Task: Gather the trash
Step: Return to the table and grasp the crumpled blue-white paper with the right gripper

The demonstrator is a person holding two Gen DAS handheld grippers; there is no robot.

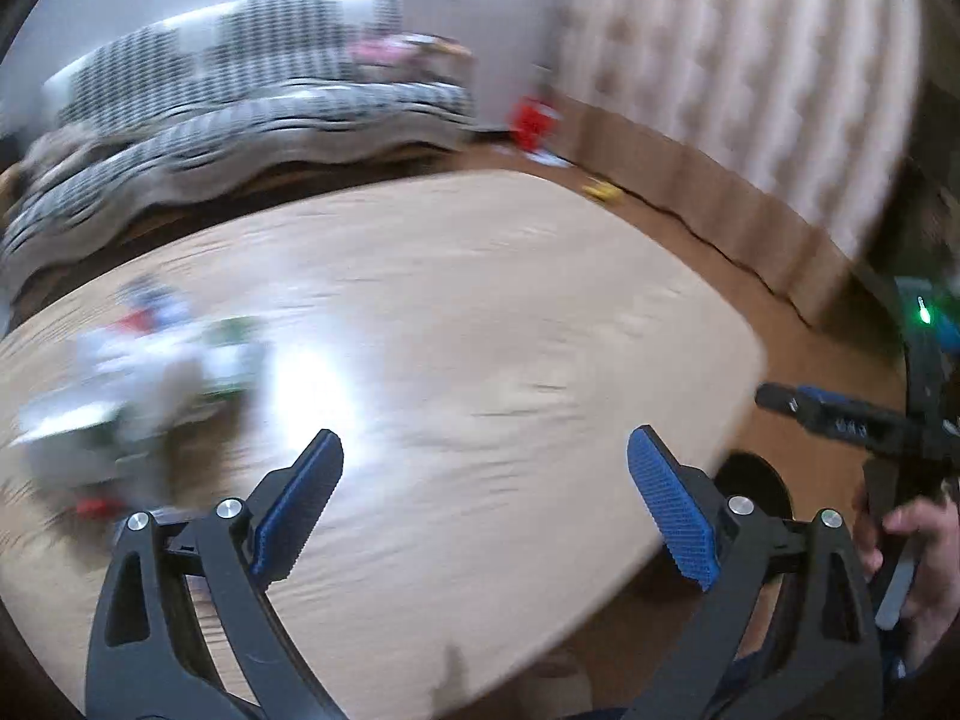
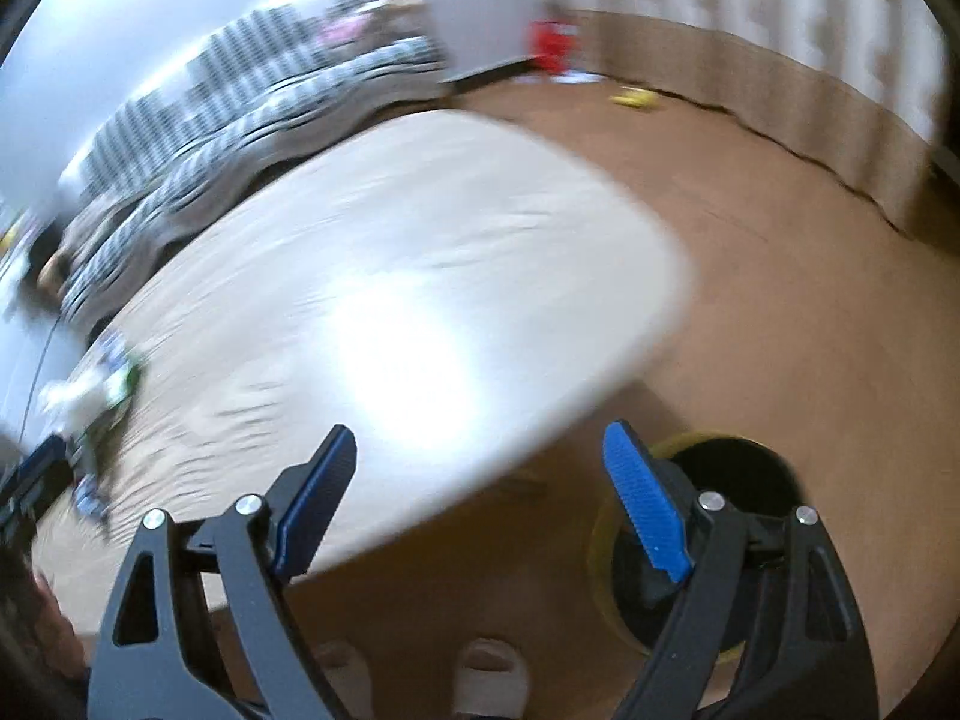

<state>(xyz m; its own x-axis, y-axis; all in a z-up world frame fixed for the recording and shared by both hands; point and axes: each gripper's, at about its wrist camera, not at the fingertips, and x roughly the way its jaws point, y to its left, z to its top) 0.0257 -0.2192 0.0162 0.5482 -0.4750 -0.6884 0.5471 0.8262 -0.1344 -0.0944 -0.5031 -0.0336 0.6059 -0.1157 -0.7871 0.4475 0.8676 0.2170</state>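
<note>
Both frames motion-blurred. Left tool (image 1: 485,450) spread wide, nothing between its pads, above the worktop (image 1: 480,312). Trash pile (image 1: 138,384) lies on the worktop, well off to this tool's left. Right tool (image 2: 480,450) also spread, empty, over the worktop edge; round dark bin (image 2: 756,468) on the floor just behind its right finger.

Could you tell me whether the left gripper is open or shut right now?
Open. The left gripper has its blue pads spread wide, with only the bare table showing between them and nothing held.
</note>
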